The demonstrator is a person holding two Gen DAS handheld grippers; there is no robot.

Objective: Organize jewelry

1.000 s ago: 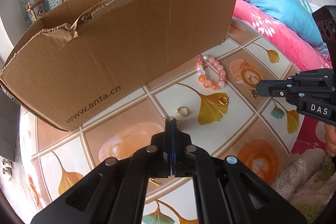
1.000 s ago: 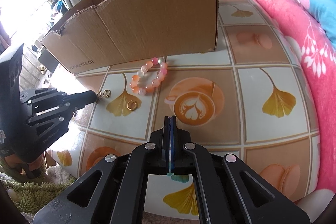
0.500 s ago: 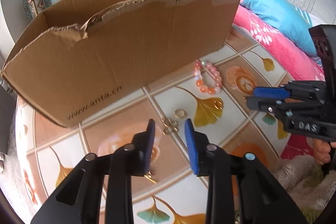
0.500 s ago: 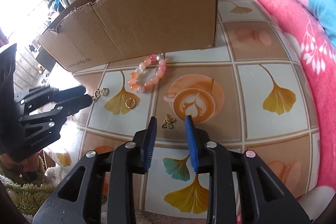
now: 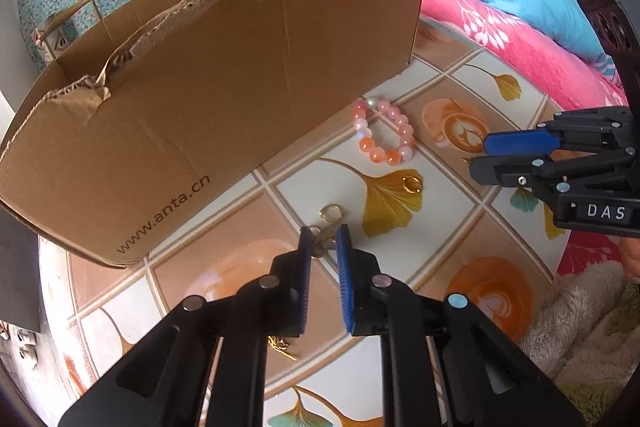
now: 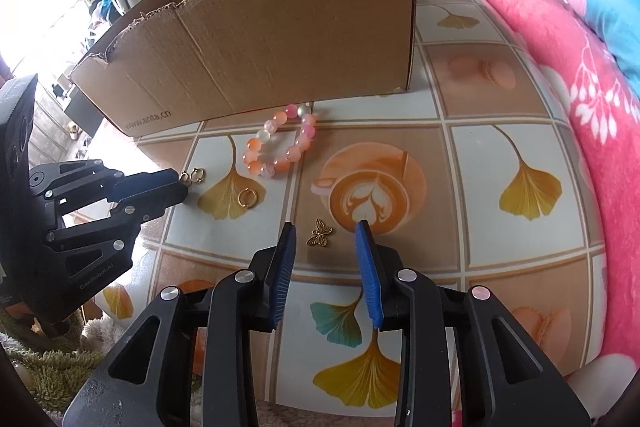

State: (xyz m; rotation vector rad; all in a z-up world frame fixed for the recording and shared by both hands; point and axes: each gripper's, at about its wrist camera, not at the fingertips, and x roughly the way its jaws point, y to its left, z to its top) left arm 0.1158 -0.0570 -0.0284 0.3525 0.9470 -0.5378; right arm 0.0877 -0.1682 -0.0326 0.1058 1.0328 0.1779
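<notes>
Gleaming gold rings (image 5: 330, 214), glossy round-beaded bracelet (image 5: 384, 135), torn corrugated box (image 5: 224, 99)

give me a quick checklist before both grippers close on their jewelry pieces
1. right gripper jaws open: ok
2. butterfly charm sits between its fingertips, untouched: ok
3. left gripper jaws, just been closing, apart around the small gold charm: ok
4. Left pads pressing that charm: cannot tell
5. cardboard box open on top: ok
6. bead bracelet and gold ring outside both jaws: ok
</notes>
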